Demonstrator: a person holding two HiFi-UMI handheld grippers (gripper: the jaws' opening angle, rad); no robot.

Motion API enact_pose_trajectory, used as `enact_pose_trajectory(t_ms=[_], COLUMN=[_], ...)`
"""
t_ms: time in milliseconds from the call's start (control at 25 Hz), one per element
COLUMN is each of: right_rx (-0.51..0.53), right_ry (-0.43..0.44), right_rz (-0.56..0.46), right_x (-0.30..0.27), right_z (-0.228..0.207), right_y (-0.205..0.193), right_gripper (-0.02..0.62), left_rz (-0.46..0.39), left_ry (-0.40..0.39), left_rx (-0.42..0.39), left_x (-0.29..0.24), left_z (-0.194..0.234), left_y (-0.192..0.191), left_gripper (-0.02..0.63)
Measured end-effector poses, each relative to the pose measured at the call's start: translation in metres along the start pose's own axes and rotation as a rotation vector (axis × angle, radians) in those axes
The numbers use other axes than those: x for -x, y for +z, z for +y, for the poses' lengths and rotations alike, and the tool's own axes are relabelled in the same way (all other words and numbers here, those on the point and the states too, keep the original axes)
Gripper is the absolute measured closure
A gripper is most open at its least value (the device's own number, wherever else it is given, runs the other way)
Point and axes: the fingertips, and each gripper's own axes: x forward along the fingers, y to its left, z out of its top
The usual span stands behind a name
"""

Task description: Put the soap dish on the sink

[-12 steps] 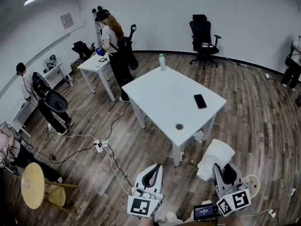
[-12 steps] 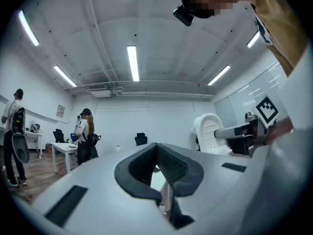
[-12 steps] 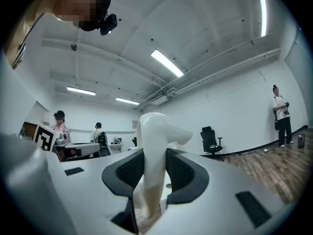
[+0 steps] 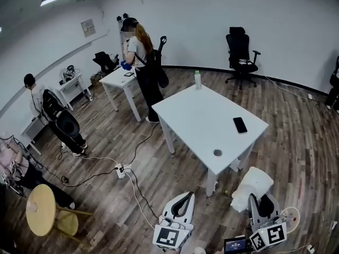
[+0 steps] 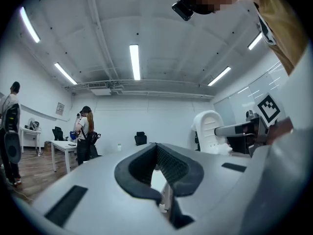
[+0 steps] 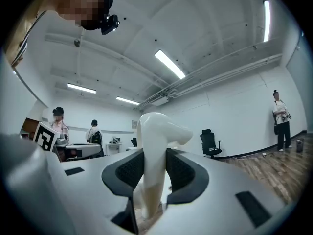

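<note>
Looking steeply down from head height, well above the table, with the left gripper and right gripper at the near edge. Riding low on the left gripper, facing level along its jaws toward the far wall, catching the person and chair also showing far off in the head view. Riding the right gripper likewise, sitting close behind the dish, facing level, sharing that chair with both other views.
</note>
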Motion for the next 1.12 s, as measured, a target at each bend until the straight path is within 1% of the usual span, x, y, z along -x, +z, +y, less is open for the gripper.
enact_pose_trajectory(t_ms=[240,440,680,880,1120], right_rx=[-0.009,-0.022,-0.024,-0.027,-0.039], right_ry=[-0.024,-0.03,-0.016,0.009,0.022], right_rz=[0.006,0.001,-0.004,-0.021,-0.026], right_x=[0.001,-0.01,-0.034,-0.055,-0.066], right_z=[0.006,0.001,-0.023,-0.038,-0.063], right_y=[-0.008,-0.008,-0.008,0.002,0.005], right_gripper=[0.468,0.468,0.468,0.468,0.468], left_rz=[0.015,0.021,0.021,0.017,0.01], left_ry=[-0.01,-0.015,0.007,0.029,0.036], left_rx=[0.007,0.003,-0.014,-0.034,-0.042], left_x=[0.004,-0.009,-0.038,-0.058,-0.087], left_z=[0.005,0.01,0.013,0.016,0.005], left_y=[-0.008,-0.01,-0.007,0.001,0.006], left_gripper=[0.6,0.6,0.6,0.6,0.6])
